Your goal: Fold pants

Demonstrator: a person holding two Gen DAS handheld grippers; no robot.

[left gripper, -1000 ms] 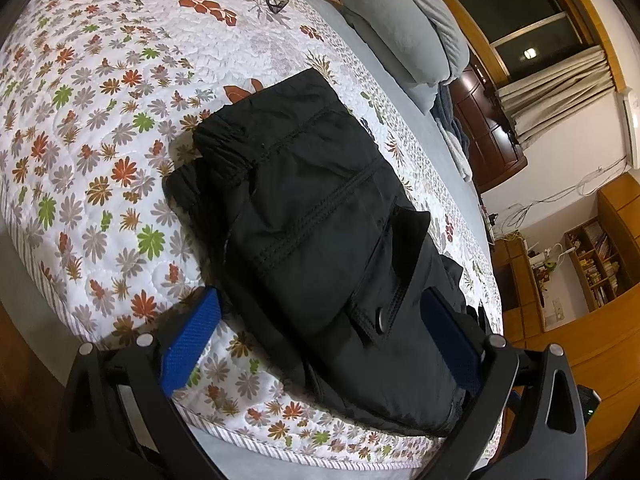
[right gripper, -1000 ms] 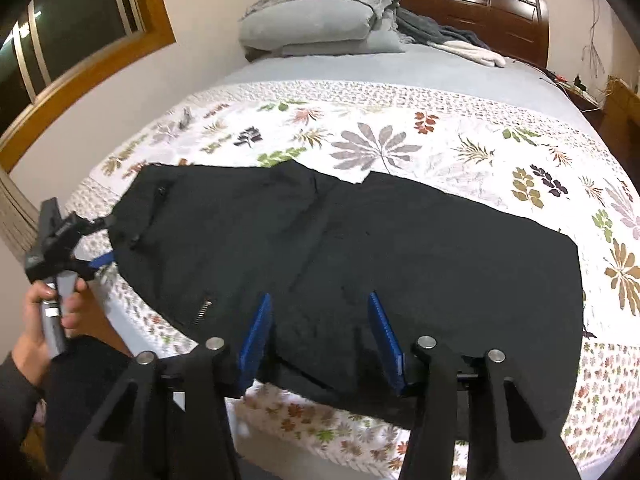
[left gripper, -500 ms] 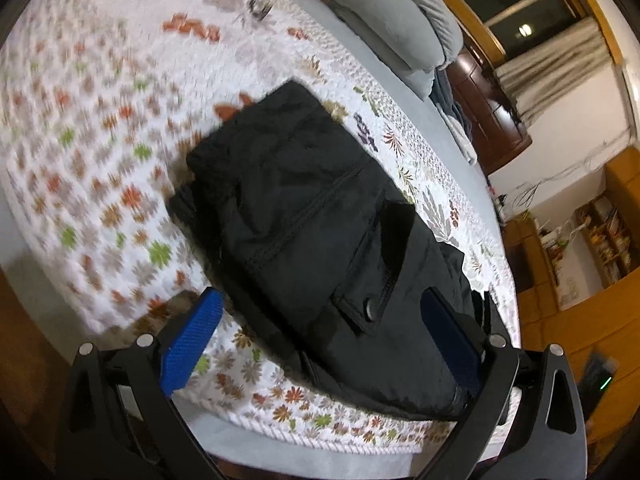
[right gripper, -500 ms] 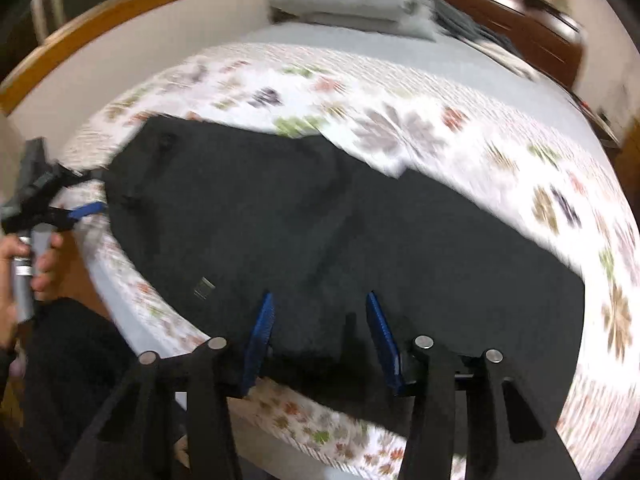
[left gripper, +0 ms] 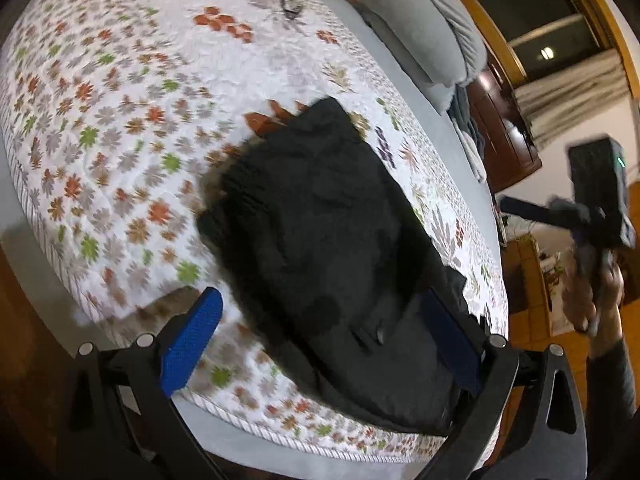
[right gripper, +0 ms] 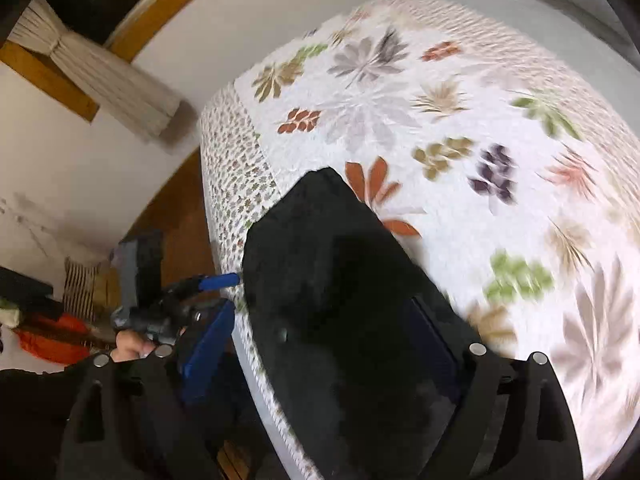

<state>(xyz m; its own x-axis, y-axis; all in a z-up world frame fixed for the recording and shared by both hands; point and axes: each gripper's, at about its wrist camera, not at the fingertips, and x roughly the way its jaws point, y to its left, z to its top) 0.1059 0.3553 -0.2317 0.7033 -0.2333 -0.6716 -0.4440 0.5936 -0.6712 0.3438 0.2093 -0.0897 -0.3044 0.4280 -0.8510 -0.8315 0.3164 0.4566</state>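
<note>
Black pants (left gripper: 328, 240) lie in a folded stack on the floral bed quilt (left gripper: 120, 120), near the bed's edge. My left gripper (left gripper: 320, 344) is open and hovers over the near end of the pants, its blue pads on either side. My right gripper (right gripper: 324, 340) is open too, above the pants (right gripper: 340, 280) at the bed's side edge. The right gripper also shows at the right of the left wrist view (left gripper: 596, 208). The left gripper shows at the left of the right wrist view (right gripper: 192, 292).
Grey pillows (left gripper: 420, 36) are stacked at the head of the bed beside a dark wooden headboard (left gripper: 504, 128). A window with a tied curtain (right gripper: 108, 80) is on the wall. Wooden floor (right gripper: 176, 216) runs beside the bed.
The right gripper has swung round from the long side of the pants to one end and opened wider. The left gripper has pulled back slightly and stays open. The pants lie more compactly.
</note>
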